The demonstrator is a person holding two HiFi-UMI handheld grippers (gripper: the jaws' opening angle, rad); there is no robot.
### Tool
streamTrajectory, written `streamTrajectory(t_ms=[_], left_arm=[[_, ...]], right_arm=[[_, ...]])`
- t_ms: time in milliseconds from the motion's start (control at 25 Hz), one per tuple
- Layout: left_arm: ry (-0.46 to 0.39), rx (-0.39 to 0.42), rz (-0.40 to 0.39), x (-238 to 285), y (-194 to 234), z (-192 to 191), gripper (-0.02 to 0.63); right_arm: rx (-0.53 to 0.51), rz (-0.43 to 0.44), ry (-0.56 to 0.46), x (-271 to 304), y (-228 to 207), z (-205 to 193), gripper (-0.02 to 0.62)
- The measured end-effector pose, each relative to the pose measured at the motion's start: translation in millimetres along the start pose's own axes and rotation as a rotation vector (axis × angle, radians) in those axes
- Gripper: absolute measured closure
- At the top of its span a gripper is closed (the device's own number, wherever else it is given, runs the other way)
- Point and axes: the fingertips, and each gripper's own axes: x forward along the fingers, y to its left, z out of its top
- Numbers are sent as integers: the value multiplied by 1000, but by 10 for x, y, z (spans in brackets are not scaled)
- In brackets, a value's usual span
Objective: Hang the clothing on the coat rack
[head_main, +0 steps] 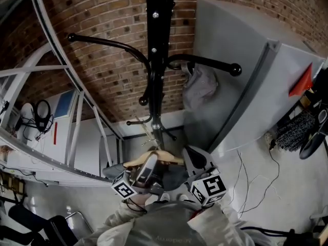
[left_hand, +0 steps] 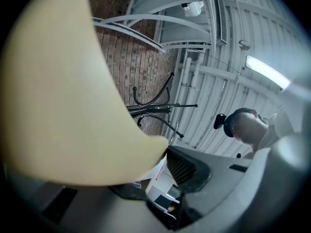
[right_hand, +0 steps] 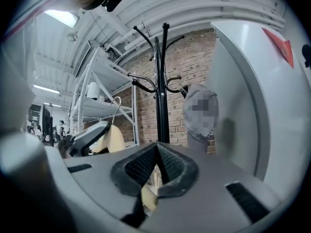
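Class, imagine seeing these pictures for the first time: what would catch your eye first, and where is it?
The tall black coat rack stands mid-frame against the brick wall, with a grey garment hanging from its right-hand hook. Low in the head view, the left gripper and right gripper appear to hold a pale wooden hanger between them. It looms large in the left gripper view.
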Motion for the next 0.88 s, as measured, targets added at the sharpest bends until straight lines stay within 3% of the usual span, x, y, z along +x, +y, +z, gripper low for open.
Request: streamTrajectory(t_ms=[480,880], left_arm=[[-95,131,117,33,76,-89,487],[-88,184,109,184,44,57,488]], right_arm=[[-23,138,9,-61,-269,49,571],[-32,141,-18,-82,-300,135,571]])
